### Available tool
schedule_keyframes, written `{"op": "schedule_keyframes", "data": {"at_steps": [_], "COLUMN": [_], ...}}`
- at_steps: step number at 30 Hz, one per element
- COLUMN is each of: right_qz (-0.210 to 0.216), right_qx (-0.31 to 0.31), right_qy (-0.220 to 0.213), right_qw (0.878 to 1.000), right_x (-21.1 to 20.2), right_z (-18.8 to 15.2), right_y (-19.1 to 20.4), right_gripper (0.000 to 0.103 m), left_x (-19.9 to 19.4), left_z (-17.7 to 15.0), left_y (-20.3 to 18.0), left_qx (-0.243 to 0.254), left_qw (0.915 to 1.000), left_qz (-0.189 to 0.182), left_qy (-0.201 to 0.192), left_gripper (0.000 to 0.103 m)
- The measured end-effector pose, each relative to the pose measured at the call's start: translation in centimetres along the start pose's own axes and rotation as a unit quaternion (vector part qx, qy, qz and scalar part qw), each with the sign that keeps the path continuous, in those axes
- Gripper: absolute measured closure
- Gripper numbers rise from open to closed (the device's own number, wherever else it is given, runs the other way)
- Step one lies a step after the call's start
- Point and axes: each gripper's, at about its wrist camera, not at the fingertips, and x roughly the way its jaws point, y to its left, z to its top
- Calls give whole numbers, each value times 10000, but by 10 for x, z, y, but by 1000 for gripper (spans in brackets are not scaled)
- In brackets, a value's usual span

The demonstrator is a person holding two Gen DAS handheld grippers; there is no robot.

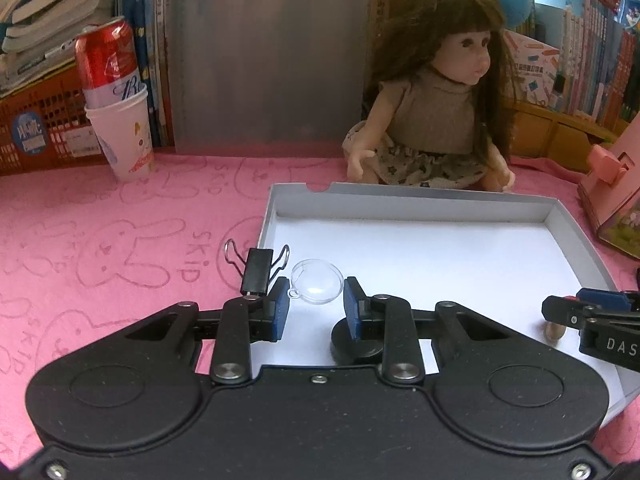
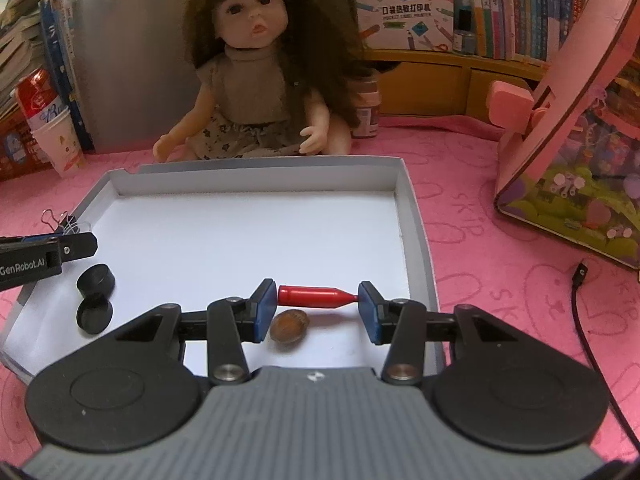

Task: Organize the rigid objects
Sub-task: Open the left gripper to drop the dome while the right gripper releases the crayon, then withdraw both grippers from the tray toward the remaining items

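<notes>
Left wrist view. The left gripper (image 1: 316, 304) hangs over the near left corner of the tray (image 1: 420, 202), its blue pads spread moderately wide and holding nothing. The clear dome (image 1: 317, 281) lies on the tray floor just ahead of the pads, in line with the gap; contact with either pad cannot be confirmed. The black clip (image 1: 257, 271) sits at the tray's left edge, just beyond the left pad (image 1: 281, 307); whether they touch cannot be told. A black disc (image 1: 355, 346) lies on the tray floor under the right pad. The right gripper (image 1: 592, 312) enters at the right edge, with a brown nut (image 1: 555, 333) partly visible beneath it. Behind the tray sit a doll (image 1: 436, 92), a cup (image 1: 122, 136) holding a red can (image 1: 106, 62), and a pink cloth (image 1: 120, 220) covering the table.

Right wrist view. The right gripper (image 2: 317, 306) is over the near part of the tray (image 2: 416, 232). Its pads are clamped end to end on the red cartridge (image 2: 316, 295), which lies crosswise: flat base against the left pad, narrow tip against the right pad. The span is fairly wide, set by the cartridge's length. The nut (image 2: 289, 325) rests on the tray floor just below the cartridge, beside the left pad. Two black discs (image 2: 95, 298) lie at the tray's left side, touching each other. The left gripper (image 2: 48, 254) shows at the left edge, with the clip (image 2: 64, 218) beyond it. A pink house (image 2: 576, 128) stands right of the tray, well apart.
</notes>
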Motion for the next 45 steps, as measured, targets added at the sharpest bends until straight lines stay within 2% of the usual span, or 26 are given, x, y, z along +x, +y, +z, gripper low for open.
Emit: {"op": "schedule_keyframes", "data": {"at_steps": [8, 10, 12, 14, 18, 22, 30, 34, 39, 45], "right_qz": [22, 27, 115, 192, 283, 215, -179, -180, -153, 88], "right_qx": [-1, 13, 85, 164, 214, 267, 476, 537, 408, 427], "right_qy": [-19, -64, -130, -223, -542, -868, -1351, -1425, -1400, -1298], "right_qw": [10000, 10000, 9998, 9994, 9979, 9956, 9895, 9882, 9892, 9906], "right_x": [0, -2, -6, -12, -34, -62, -102, -111, -118, -130], "right_z": [-3, -3, -2, 0, -1, -10, -35, -46, -59, -77], "right_y": [0, -1, -2, -5, -6, -7, -6, -6, -7, -22], "right_gripper": [47, 40, 36, 28, 21, 19, 16, 15, 15, 14], "left_x": [5, 3, -7, -23, -60, -86, -108, -115, -125, -137], "left_z": [-6, -5, -4, -5, -15, -32, -64, -71, -74, -82], "left_y": [-1, 0, 1, 1, 4, 9, 16, 15, 8, -5], "left_qx": [189, 93, -45, -106, -107, -31, 57, 135, 207, 297], "left_qw": [9998, 9999, 9999, 9995, 9977, 9949, 9905, 9905, 9922, 9937], "left_qz": [66, 94, -53, -308, -654, -957, -1351, -1325, -1125, -939], "left_qy": [-1, 52, 86, 19, -159, -308, -265, -350, -485, -532], "left_gripper": [75, 74, 61, 55, 41, 39, 39, 39, 39, 39]}}
